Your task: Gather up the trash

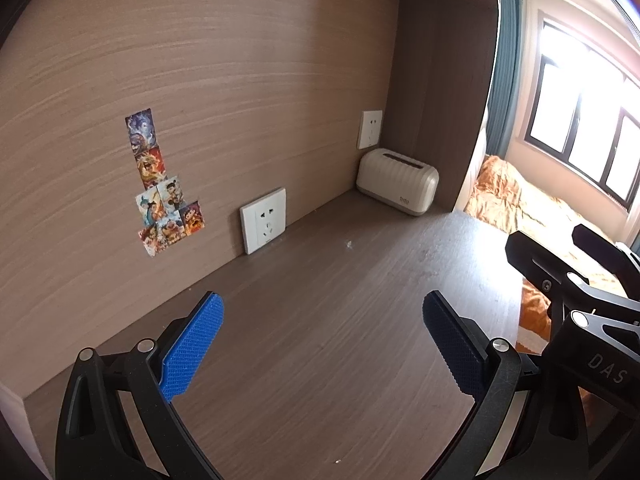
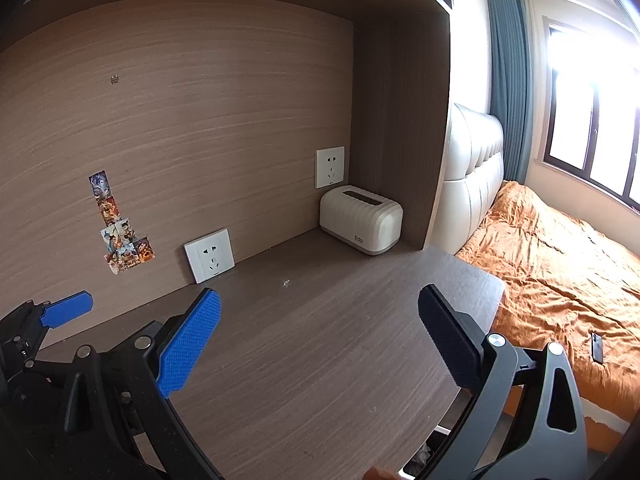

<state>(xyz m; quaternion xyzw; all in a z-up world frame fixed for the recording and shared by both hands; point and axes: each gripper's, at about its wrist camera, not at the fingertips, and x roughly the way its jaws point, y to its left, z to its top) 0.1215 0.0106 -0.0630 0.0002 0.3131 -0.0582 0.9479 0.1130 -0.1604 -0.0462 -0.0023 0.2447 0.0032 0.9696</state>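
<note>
Brown wood-grain desk (image 2: 340, 344) carries one pale scrap (image 2: 286, 282) near the wall socket (image 2: 209, 255); left gripper (image 1: 320, 344) and right gripper (image 2: 318, 340) hover with jaws spread, holding nothing, angled toward it

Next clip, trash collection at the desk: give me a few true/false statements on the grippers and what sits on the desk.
1. The left hand-held gripper is open and empty. True.
2. The right hand-held gripper grips a crumpled paper. False: it is open and holds nothing.
3. The cream tissue box stands in the desk's back right corner. True.
4. The small white scrap lies inside the tissue box. False: it lies on the desk.
5. A phone lies on the orange bedspread. True.
</note>
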